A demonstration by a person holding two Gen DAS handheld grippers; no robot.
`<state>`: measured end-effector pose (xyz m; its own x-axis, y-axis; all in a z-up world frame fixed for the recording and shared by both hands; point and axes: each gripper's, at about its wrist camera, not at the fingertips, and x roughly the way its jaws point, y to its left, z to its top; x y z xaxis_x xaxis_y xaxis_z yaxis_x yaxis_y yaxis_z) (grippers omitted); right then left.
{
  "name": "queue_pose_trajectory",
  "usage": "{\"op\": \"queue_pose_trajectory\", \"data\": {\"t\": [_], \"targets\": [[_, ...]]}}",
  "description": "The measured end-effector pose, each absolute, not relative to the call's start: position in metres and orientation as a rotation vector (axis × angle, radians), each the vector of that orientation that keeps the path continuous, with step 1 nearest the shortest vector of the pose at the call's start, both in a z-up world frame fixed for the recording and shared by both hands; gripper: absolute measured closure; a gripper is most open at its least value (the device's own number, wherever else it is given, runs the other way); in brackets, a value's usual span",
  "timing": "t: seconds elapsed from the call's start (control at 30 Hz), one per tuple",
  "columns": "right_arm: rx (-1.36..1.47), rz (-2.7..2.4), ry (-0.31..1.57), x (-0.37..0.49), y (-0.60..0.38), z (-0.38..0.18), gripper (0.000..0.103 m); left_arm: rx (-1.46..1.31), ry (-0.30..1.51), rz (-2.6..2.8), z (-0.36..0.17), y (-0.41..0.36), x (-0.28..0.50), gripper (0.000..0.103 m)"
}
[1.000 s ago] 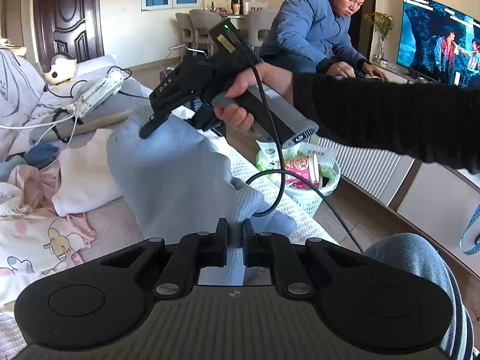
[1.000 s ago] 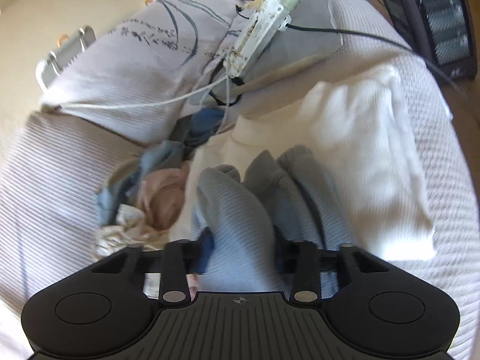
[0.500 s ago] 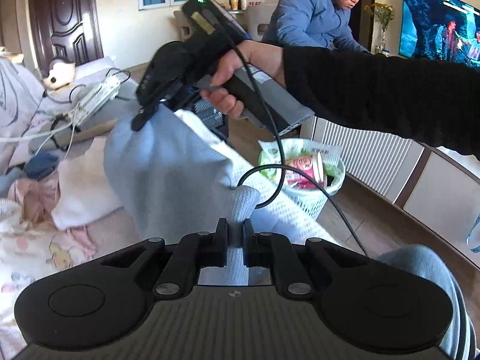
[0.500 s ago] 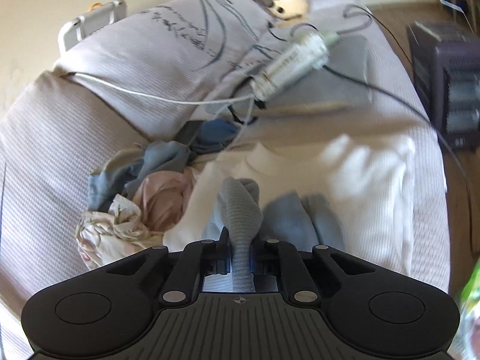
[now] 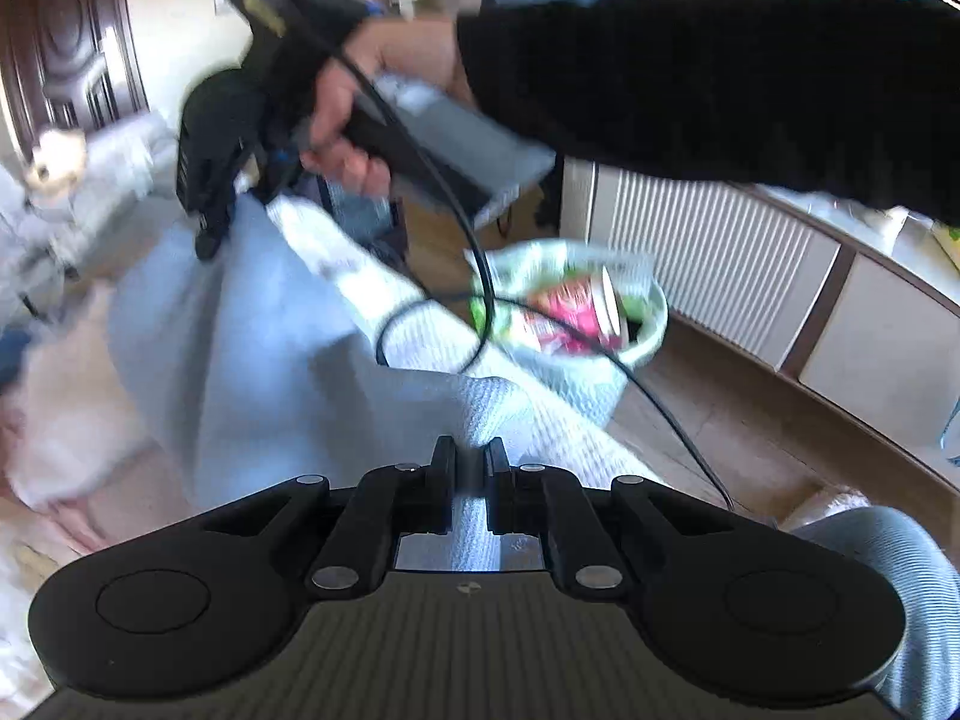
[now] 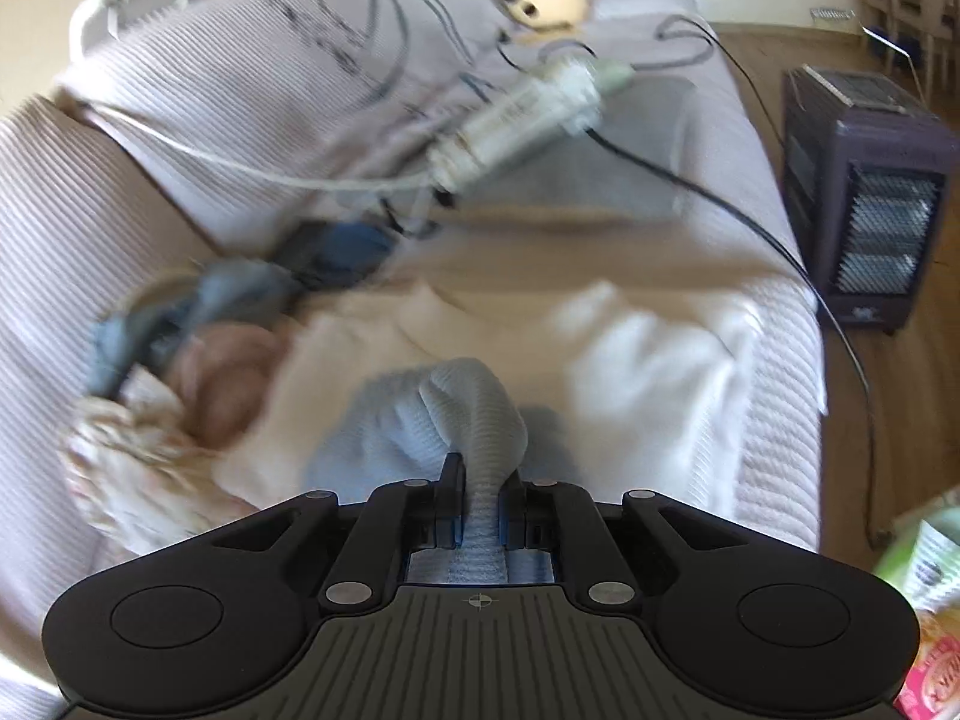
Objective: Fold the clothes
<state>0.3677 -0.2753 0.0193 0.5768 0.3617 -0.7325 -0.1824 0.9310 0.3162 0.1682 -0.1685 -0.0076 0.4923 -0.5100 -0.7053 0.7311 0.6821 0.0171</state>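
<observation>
Left wrist view: left tongs (image 5: 470, 474) clamp one edge of the pale blue garment (image 5: 240, 360).
Right tongs (image 6: 483, 504): pinch another bunched edge.
Garment: lifted above the bed (image 6: 780, 372), so it hangs spread for folding.

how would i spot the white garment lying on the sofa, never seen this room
Start at the ribbed sofa cover that fills the right wrist view, with the dark heater on the floor beside it. Spread flat across the seat lies the white garment, under the pale blue knit. It is the only plain white piece laid out flat; the clothes heap beside it is crumpled and coloured.
</observation>
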Motion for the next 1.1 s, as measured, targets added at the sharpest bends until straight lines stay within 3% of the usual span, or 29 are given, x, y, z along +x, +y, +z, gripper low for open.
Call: {"op": "queue_pose_trajectory", "data": {"t": [0.27,0.33,0.4,0.47,0.5,0.57,0.6,0.7,0.8,0.87,1.1], "targets": [[0.185,0.263,0.957,0.377,-0.274,-0.006,0.088,0.279,0.827,-0.758,-0.05,-0.187,0.19,0.087],[0.204,0.272,0.958,0.376,-0.277,-0.008,0.084,0.238,0.839,-0.776,-0.047,-0.185,0.191,0.067],[0.231,0.286,0.95,0.371,-0.283,-0.004,0.08,0.181,0.872,-0.79,-0.036,-0.179,0.188,0.053],[0.258,0.299,0.937,0.363,-0.291,0.004,0.072,0.119,0.879,-0.814,-0.022,-0.165,0.179,0.049],[0.269,0.304,0.928,0.359,-0.294,0.008,0.069,0.082,0.88,-0.831,-0.014,-0.156,0.172,0.04],[0.256,0.293,0.899,0.348,-0.305,0.021,0.053,-0.001,0.888,-0.82,-0.006,-0.132,0.16,0.031],[0.246,0.281,0.885,0.343,-0.311,0.026,0.05,-0.047,0.895,-0.798,-0.004,-0.118,0.154,0.029],[0.231,0.253,0.877,0.333,-0.327,0.035,0.038,-0.173,0.917,-0.702,-0.003,-0.079,0.141,0.023],[0.269,0.271,0.875,0.331,-0.335,0.036,0.035,-0.268,0.966,-0.526,-0.022,-0.047,0.14,0.022],[0.309,0.3,0.88,0.336,-0.333,0.034,0.026,-0.311,0.988,-0.471,-0.036,-0.038,0.146,0.023],[0.252,0.307,0.957,0.362,-0.3,0.01,0.025,-0.257,0.912,-0.424,-0.062,-0.05,0.166,0.023]]}}
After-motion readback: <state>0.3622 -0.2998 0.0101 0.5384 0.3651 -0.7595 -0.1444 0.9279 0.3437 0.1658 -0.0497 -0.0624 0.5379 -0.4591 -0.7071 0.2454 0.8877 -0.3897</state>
